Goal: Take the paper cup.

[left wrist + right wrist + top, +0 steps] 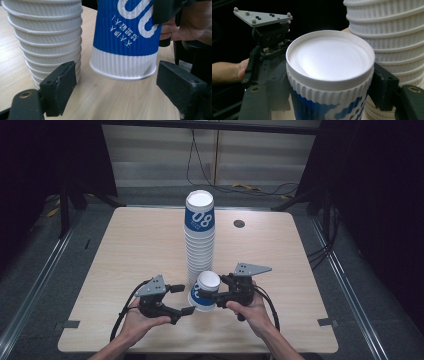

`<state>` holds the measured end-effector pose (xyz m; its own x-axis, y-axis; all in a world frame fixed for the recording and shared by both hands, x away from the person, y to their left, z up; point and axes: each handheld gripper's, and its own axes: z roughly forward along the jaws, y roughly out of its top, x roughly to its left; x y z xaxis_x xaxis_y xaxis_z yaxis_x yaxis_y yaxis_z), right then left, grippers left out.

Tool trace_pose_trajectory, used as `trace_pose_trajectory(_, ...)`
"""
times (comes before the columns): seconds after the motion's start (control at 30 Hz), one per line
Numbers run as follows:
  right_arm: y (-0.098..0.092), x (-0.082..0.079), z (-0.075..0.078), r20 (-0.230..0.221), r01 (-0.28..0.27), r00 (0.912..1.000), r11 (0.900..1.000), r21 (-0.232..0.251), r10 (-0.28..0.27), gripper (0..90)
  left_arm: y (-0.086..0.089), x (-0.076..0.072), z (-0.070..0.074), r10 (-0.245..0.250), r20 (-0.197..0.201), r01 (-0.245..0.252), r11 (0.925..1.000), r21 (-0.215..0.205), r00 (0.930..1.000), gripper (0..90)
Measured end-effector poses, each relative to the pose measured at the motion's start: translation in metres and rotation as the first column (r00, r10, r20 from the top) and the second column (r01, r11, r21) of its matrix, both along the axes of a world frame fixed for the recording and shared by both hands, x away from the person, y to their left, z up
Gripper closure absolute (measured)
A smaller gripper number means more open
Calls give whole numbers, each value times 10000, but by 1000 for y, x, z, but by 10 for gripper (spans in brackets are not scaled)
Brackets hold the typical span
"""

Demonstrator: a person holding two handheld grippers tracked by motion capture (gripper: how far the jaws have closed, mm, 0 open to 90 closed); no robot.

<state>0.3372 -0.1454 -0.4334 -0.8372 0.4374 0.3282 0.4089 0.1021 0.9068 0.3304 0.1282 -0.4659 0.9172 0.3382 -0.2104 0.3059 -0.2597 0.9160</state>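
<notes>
Table (125,250) — cup (204,292) in right tool (216,296)

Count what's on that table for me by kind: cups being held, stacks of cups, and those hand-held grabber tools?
Single cup, upside down, held off the table: 1
Stack of cups: 1
Hand-held grippers: 2, the left gripper and the right gripper
Total: 4
</notes>
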Motion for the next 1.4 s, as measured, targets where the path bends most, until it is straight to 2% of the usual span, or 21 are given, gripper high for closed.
trace_pose_trajectory(0.07, 3, -1, -2, -250, -136, 9996, 9999, 44, 137, 292, 0, -1, -1, -12, 38, 11, 9999, 164, 10000, 161)
trace_pose_trajectory(0.23, 5, -2, -4, -375, -166, 9991, 9998, 143, 172, 293, -1, -1, -3, -155, -88, 156, 9998, 94, 9998, 163)
trace_pose_trajectory(0.33, 7, -1, -5, -416, -196, 9989, 9996, 183, 203, 294, -2, -1, -3, -187, -80, 187, 9998, -21, 9998, 157)
trace_pose_trajectory(0.43, 9, -1, -6, -395, -196, 9990, 9995, 255, 206, 294, -3, -3, -2, -132, -139, 127, 9993, -344, 9998, 158)
trace_pose_trajectory(0.5, 10, -1, -6, -466, -203, 9987, 9988, 444, 224, 294, -5, -3, -2, -210, -11, 210, 9997, -142, 9998, 156)
trace_pose_trajectory(0.57, 11, -1, -6, -385, -180, 9991, 9988, 449, 197, 294, -6, -4, -3, -270, -121, 268, 9994, -231, 9996, 156)
trace_pose_trajectory(0.67, 12, -2, -7, -500, -214, 9985, 9985, 508, 239, 295, -7, -4, -4, -297, -106, 295, 9993, -237, 9995, 152)
trace_pose_trajectory(0.97, 19, -4, -10, -334, -174, 9993, 9983, 558, 193, 295, -11, -3, -8, -224, -132, 222, 9997, -92, 9997, 116)
trace_pose_trajectory(1.13, 22, -5, -9, -272, -427, 9987, 9977, 528, 441, 293, -14, -3, -7, -239, -24, 239, 9995, -205, 9997, 120)
trace_pose_trajectory(1.33, 23, -6, -8, -107, -401, 9991, 9978, 525, 408, 293, -16, -2, -7, -300, -87, 297, 9991, -316, 9995, 145)
trace_pose_trajectory(1.4, 23, -6, -8, -56, -395, 9992, 9976, 575, 398, 293, -17, -3, -6, -336, 128, 340, 9989, -314, 9994, 150)
